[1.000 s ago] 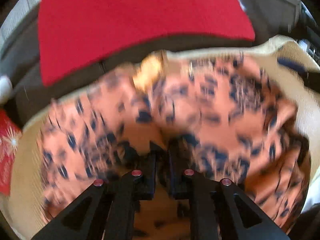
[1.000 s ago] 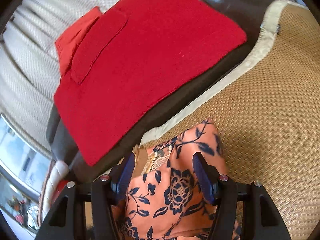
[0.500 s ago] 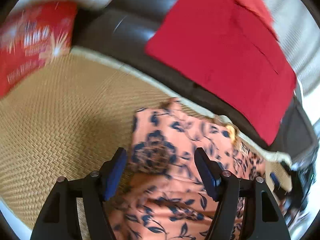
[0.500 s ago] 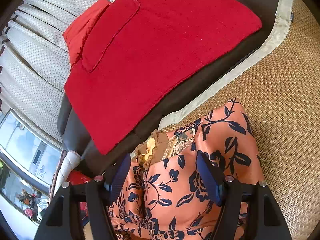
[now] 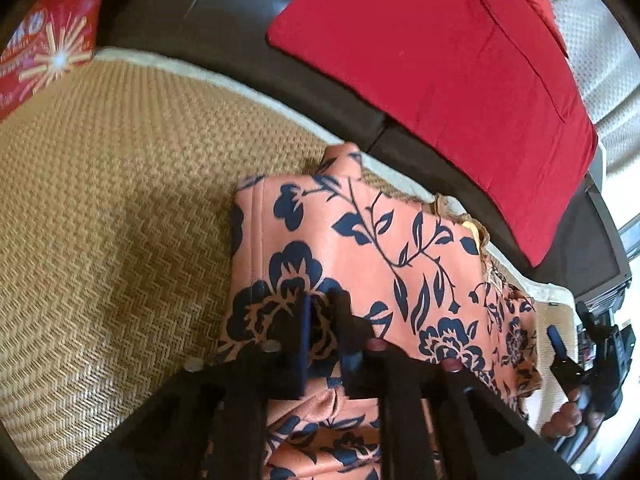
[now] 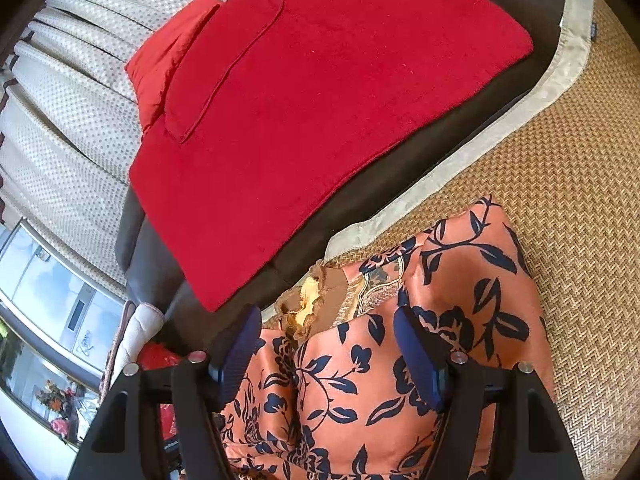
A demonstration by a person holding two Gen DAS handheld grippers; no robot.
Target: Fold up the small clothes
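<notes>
The left tool [image 5: 320, 312] is pinched shut on the floral garment [image 5: 360, 248], while the right tool [image 6: 328, 344] gapes open above it.

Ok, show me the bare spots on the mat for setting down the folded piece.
The woven mat is bare between the floral garment and the red bag. Also clear beyond the garment's far side. Crowded near the red cloth.

Your work surface: a woven straw mat [image 6: 568, 184] with a pale cloth border.
On it you have the folded orange floral garment [image 5: 360, 248] near the bordered edge; past that edge, a dark leather cushion [image 5: 224, 12] carries a flat red cloth [image 6: 320, 92], and a red printed packet [image 5: 48, 44] overlaps the mat's far corner.
</notes>
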